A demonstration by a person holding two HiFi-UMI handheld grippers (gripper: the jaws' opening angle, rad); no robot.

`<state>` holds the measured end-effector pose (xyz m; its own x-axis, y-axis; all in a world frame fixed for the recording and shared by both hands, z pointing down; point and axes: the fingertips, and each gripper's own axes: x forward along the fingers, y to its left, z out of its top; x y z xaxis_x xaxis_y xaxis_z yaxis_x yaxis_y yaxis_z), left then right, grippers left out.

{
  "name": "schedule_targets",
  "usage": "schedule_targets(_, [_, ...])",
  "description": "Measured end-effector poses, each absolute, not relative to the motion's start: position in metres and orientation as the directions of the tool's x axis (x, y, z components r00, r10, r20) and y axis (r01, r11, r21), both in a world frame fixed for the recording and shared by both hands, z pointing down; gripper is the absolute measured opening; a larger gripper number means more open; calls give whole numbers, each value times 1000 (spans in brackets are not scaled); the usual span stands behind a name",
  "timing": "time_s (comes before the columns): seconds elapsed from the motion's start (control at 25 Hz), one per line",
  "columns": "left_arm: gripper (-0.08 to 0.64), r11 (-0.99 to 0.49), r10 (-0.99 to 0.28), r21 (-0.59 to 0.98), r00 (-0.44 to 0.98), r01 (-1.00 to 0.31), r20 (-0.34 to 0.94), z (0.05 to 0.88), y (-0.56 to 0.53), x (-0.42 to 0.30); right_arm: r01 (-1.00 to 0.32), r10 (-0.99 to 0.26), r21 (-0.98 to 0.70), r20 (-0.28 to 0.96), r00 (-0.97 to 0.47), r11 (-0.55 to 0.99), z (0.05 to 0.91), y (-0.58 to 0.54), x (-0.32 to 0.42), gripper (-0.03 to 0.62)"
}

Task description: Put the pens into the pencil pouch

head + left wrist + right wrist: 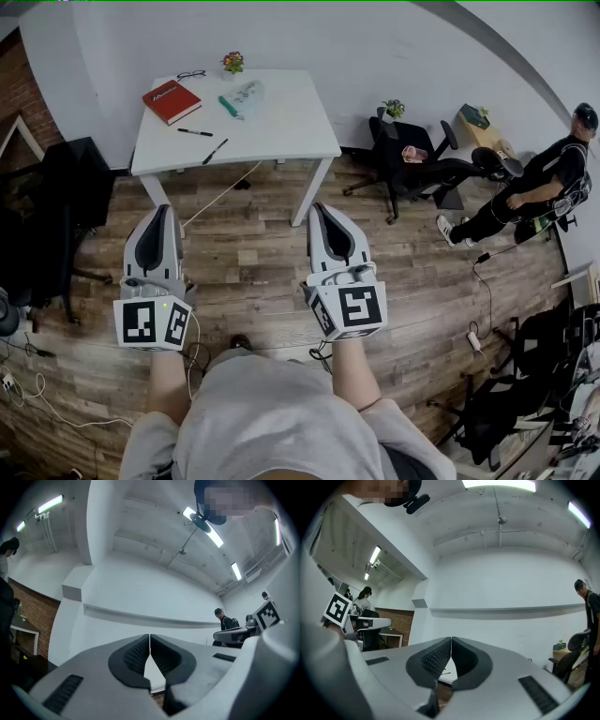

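**White counter ahead, both claws shut and empty**

Wood floor lies between the person and the counter [281, 122], and both claws hang over it, well short of the counter's near edge. The left claw [161, 210] and the right claw [319, 208] each have their jaws pressed together with nothing between them.

The two pens lie flat on the counter's left half. One pen [195, 132] is just in front of the red book [172, 101], and the other pen [215, 151] is close to the near edge. The pouch [246, 98] sits toward the counter's back; I cannot tell whether its mouth is open.

The likeliest slip is a claw arriving with its jaws together, which would nudge the thin pen off the near edge. The pouch looks light, so I judge it could slide when a pen is pushed in unless the other claw steadies it. A loose cable [220, 195] trails on the floor in front of the counter and could catch a foot.

There is good room for moving. The counter's right half is bare, and the floor before it is open. An office chair [403, 155] stands well off the counter's right end.
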<state>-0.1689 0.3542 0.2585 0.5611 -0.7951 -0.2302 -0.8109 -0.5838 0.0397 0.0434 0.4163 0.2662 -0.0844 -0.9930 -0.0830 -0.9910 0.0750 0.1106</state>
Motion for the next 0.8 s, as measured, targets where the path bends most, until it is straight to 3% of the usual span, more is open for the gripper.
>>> schedule_targets(0.8, [28,-586,-793,21,567,-810,-222,262,330,-170,-998,-992,27,-113,-52,49,271,392,49,31])
